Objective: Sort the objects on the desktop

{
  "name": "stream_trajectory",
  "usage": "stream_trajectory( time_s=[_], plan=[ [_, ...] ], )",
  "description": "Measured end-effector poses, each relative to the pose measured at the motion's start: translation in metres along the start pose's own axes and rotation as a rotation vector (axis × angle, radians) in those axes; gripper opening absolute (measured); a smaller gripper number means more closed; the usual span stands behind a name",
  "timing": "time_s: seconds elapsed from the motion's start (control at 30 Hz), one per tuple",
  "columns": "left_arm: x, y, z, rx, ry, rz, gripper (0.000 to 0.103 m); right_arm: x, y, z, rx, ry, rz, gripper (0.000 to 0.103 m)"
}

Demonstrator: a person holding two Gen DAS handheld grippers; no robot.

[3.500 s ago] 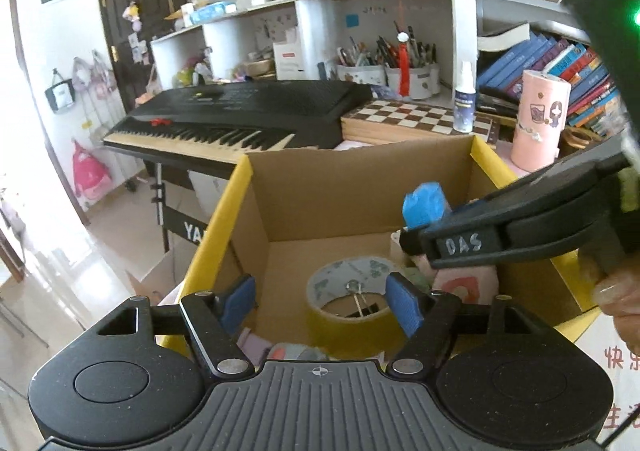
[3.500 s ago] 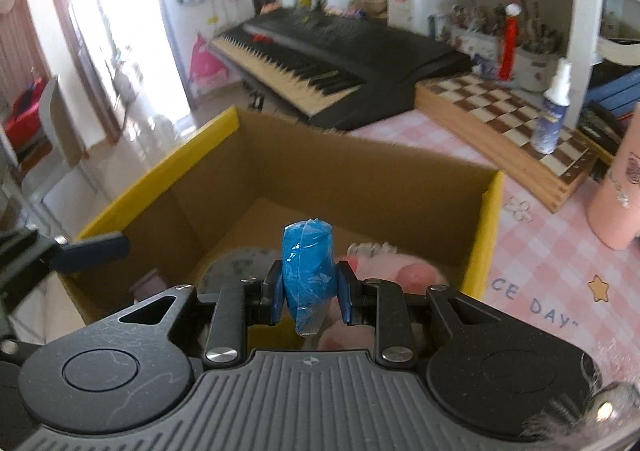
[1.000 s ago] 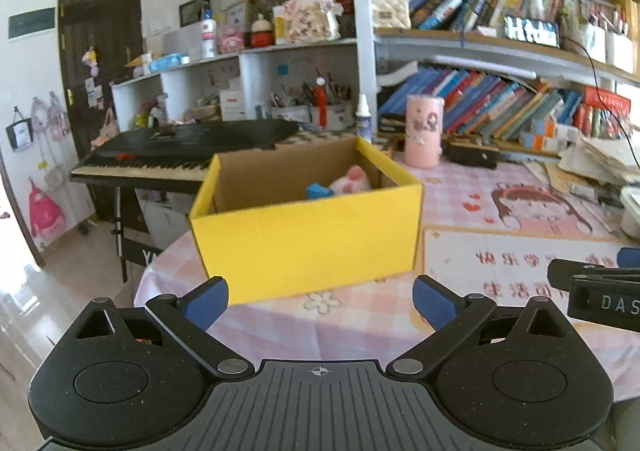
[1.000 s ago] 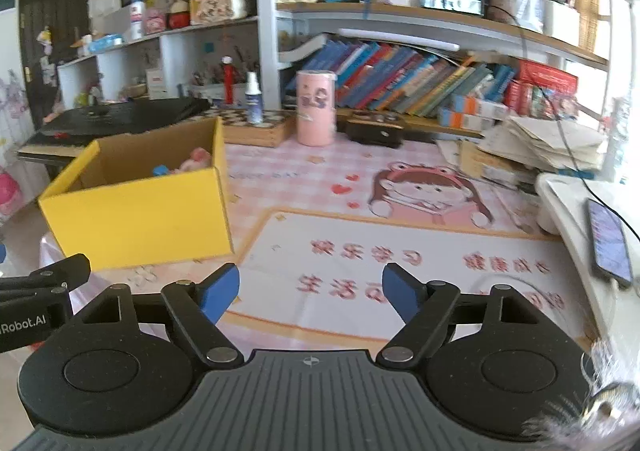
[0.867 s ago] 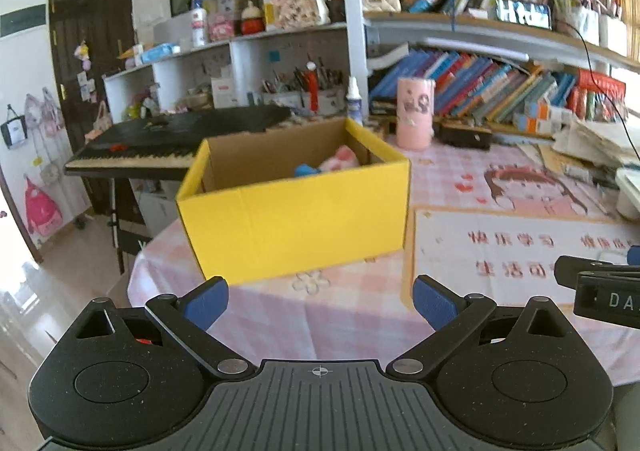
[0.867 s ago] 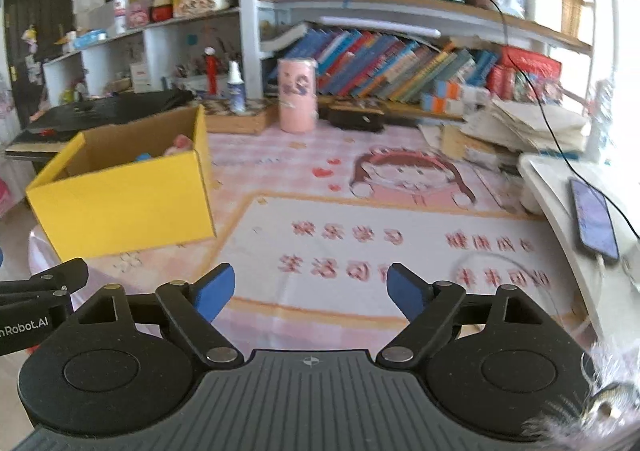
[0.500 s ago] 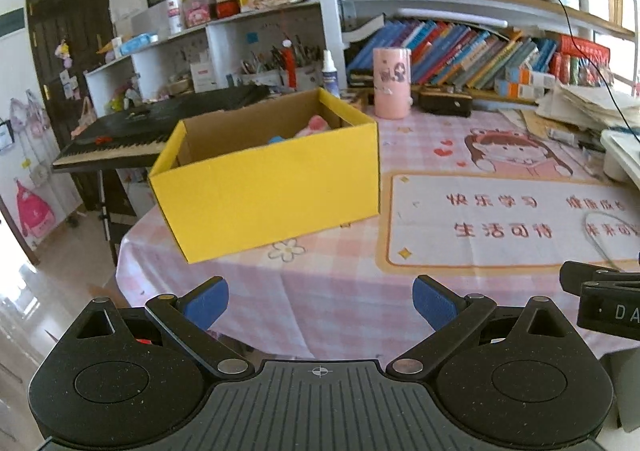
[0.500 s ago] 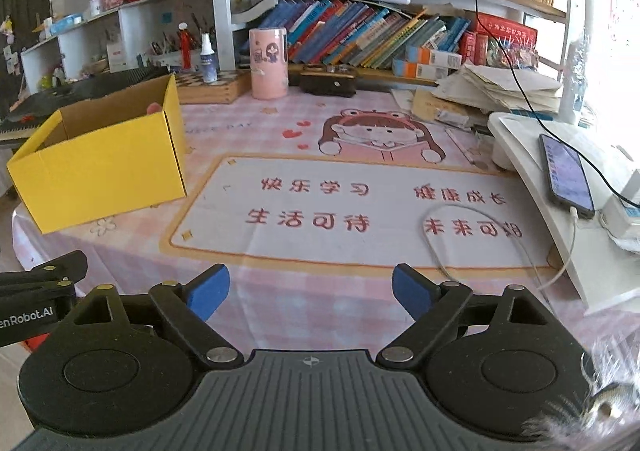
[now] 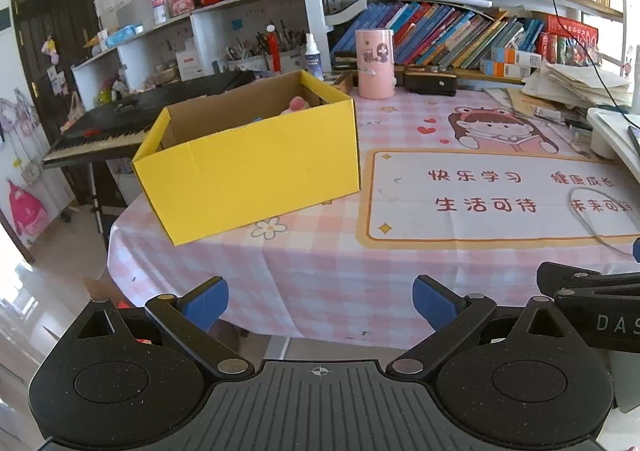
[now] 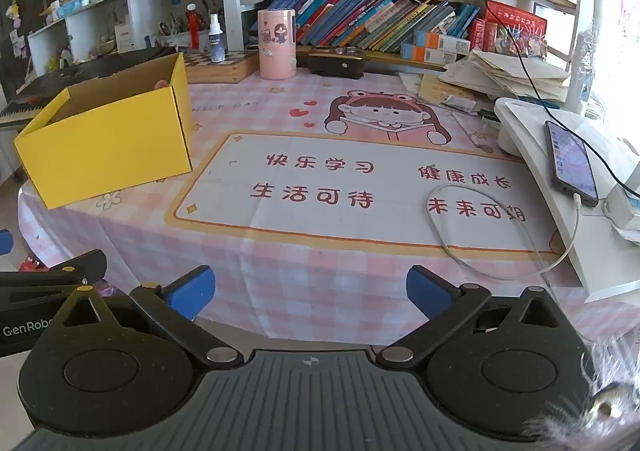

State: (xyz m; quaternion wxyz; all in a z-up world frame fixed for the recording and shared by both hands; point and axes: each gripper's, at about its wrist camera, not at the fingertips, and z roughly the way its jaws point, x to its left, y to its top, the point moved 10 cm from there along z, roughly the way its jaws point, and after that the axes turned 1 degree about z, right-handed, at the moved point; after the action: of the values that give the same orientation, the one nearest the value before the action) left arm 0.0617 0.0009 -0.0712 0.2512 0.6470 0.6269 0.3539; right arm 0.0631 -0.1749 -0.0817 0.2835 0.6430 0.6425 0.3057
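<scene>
The yellow cardboard box (image 9: 256, 171) sits at the table's near left corner, one bottom corner just at the edge, with a pink plush toy (image 9: 297, 105) peeking over its far wall; what else it holds I cannot see from here. I judge the box light and stiff but easily dented, best taken by a wall's top rim, and the plush soft enough to pinch anywhere. The pink checked tablecloth (image 10: 320, 275) and printed mat (image 10: 340, 187) look bare of loose items except a white cable (image 10: 448, 251) near the right edge. My left gripper (image 9: 320, 303) and right gripper (image 10: 308, 291) both hang off the front edge, jaws spread wide, holding nothing.
</scene>
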Motion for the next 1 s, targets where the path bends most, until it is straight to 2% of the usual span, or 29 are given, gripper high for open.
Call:
stream_trajectory(
  time_s=[1.0],
  plan=[
    [-0.0032,0.0061,0.0006,-0.004,-0.012,-0.035,0.101,-0.0059,0.0014,0.0016,0.005,0.000,-0.003,0.103]
  ],
)
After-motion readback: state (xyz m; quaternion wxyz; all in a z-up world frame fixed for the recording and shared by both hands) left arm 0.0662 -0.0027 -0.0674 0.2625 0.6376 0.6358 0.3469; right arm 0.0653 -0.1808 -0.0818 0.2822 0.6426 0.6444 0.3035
